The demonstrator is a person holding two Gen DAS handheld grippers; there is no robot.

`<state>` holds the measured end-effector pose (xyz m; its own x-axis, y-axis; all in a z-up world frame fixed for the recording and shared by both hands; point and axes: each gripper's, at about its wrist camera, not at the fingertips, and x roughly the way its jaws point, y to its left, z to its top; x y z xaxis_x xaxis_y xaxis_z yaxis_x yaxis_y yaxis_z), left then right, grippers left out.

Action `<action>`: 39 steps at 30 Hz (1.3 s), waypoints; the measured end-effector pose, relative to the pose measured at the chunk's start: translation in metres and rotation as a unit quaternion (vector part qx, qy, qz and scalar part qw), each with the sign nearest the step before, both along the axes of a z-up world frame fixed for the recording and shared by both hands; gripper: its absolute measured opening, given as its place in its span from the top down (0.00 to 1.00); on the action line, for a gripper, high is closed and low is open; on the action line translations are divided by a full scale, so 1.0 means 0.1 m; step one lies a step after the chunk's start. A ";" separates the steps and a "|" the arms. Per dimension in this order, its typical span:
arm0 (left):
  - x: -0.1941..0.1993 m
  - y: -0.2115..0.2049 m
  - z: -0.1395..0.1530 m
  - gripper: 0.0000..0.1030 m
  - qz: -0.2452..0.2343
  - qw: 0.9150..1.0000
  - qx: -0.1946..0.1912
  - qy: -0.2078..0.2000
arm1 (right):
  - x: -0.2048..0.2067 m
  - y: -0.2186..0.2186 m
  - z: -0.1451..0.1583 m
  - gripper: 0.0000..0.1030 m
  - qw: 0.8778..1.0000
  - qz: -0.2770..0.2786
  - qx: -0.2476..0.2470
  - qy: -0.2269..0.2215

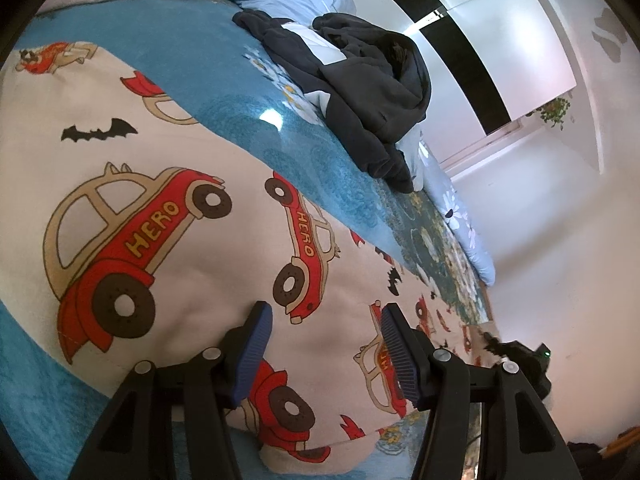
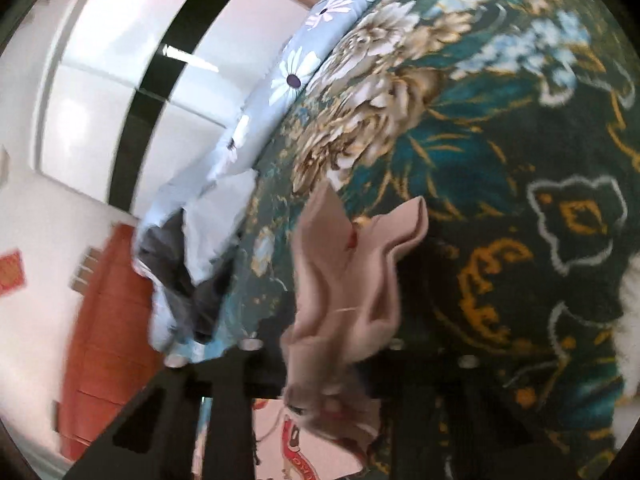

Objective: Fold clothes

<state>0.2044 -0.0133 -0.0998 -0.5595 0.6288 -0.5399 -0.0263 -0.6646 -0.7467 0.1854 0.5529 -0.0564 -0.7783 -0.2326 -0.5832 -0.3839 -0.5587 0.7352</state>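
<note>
Across the blue bedspread a pale garment printed with red HERO cars is spread flat, and every other thing is placed from it. Over its near edge the left gripper is held with its blue-padded fingers well apart, and nothing is clamped between them. Beyond the garment's far side a heap of dark clothes is piled on the bedspread, with a light blue daisy quilt draped down the bed's edge past it. At the garment's right corner the right gripper is glimpsed in the left wrist view. In the right wrist view that corner of the garment is seen bunched and lifted above a dark green flowered blanket, and the right gripper's jaws are closed on the fabric.
</note>
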 end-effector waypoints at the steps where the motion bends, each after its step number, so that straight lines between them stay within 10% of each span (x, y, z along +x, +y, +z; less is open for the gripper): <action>1: 0.00 -0.02 0.00 0.41 0.001 1.000 0.006 0.000 | -0.05 -0.06 0.02 0.84 1.000 0.003 0.011 -0.013; 7: 0.04 -0.13 0.05 0.36 0.003 0.999 0.044 0.014 | -0.25 -0.35 0.07 0.86 1.000 0.005 -0.017 -0.025; 15: 0.05 -0.45 0.05 0.33 0.027 0.993 0.116 0.023 | -0.57 -1.93 0.58 0.87 0.977 0.202 -0.028 0.068; 25: 0.04 -0.73 -0.02 0.32 0.053 0.985 0.162 0.016 | -0.76 -3.50 0.08 0.86 0.949 0.315 0.007 -0.004; 34: 0.05 -0.72 -0.02 0.32 0.051 0.985 0.162 0.019 | -0.69 -3.93 -0.06 0.83 0.934 0.350 0.062 -0.026; 39: 0.04 -0.70 -0.03 0.31 0.050 0.986 0.157 0.015 | -0.69 -3.96 -0.03 0.60 0.923 0.383 0.023 -0.013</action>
<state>0.2085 -0.0828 -0.1024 -0.6404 0.7031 -0.3091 0.0022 -0.4008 -0.9162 0.1159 0.1573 -0.0592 -0.3822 -0.6829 -0.6225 0.1198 -0.7046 0.6994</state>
